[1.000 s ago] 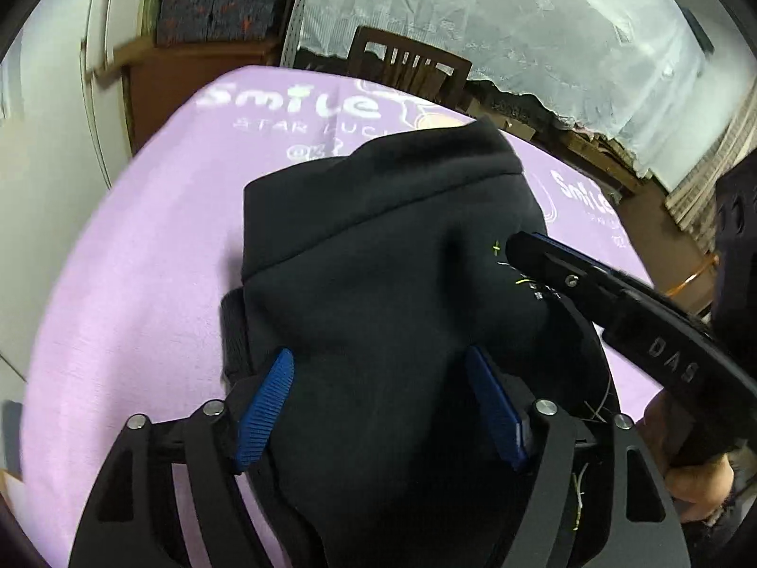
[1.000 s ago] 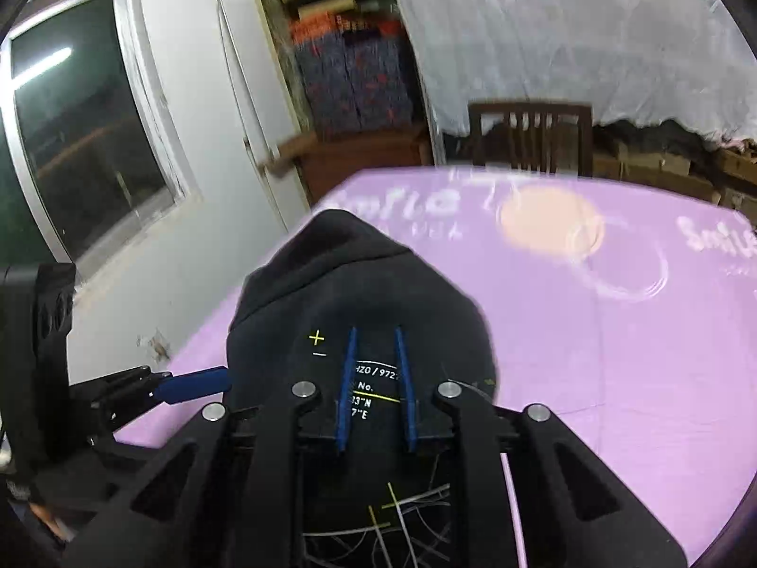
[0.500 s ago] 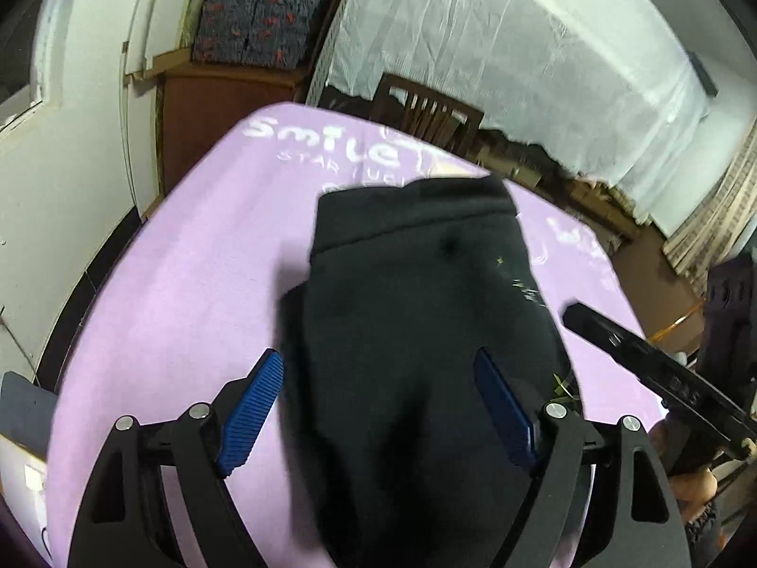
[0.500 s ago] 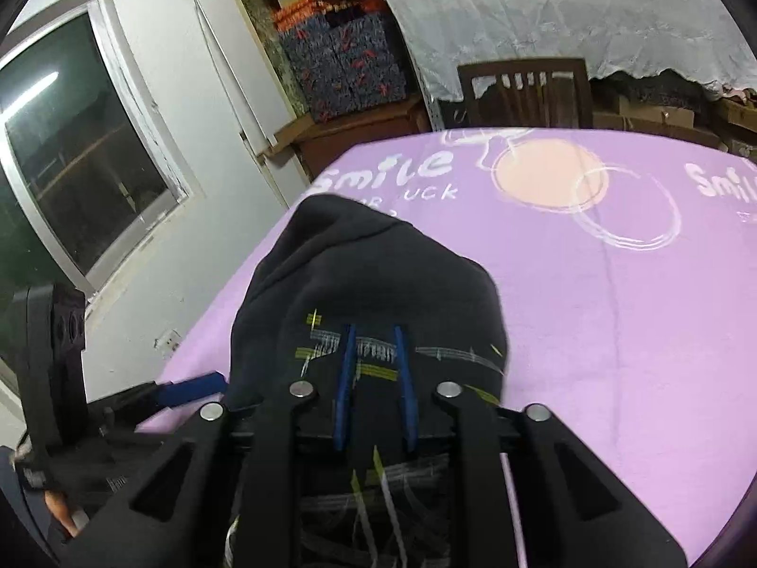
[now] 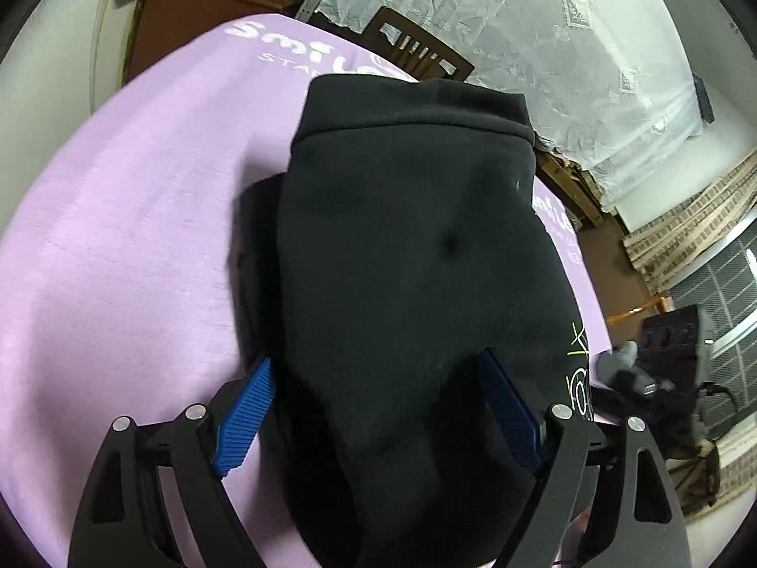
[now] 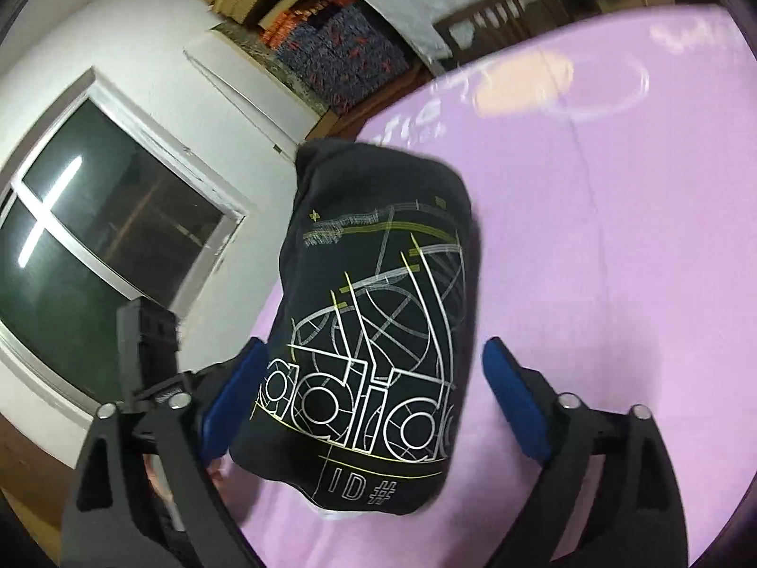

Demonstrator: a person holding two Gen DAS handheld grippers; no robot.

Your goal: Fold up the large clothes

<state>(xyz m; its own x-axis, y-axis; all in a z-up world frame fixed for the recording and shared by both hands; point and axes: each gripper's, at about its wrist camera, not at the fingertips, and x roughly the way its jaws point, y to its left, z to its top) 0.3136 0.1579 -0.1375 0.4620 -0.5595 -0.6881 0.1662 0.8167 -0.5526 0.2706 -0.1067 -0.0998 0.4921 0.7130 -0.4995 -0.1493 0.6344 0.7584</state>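
black sweatshirt (image 6: 378, 331) sits folded on the purple table cover (image 6: 615, 284), left gripper (image 5: 378, 412) spread wide and right gripper (image 6: 374, 397) popping open, nothing clamped, so a careless blue pad could drag the fold apart.

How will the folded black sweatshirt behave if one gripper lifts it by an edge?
Likely floppy: the sweatshirt is soft stacked layers, so the fold would probably sag open. Thick ribbed hem suggests some heft. Pushed, it would probably bunch on the purple cloth rather than slide.
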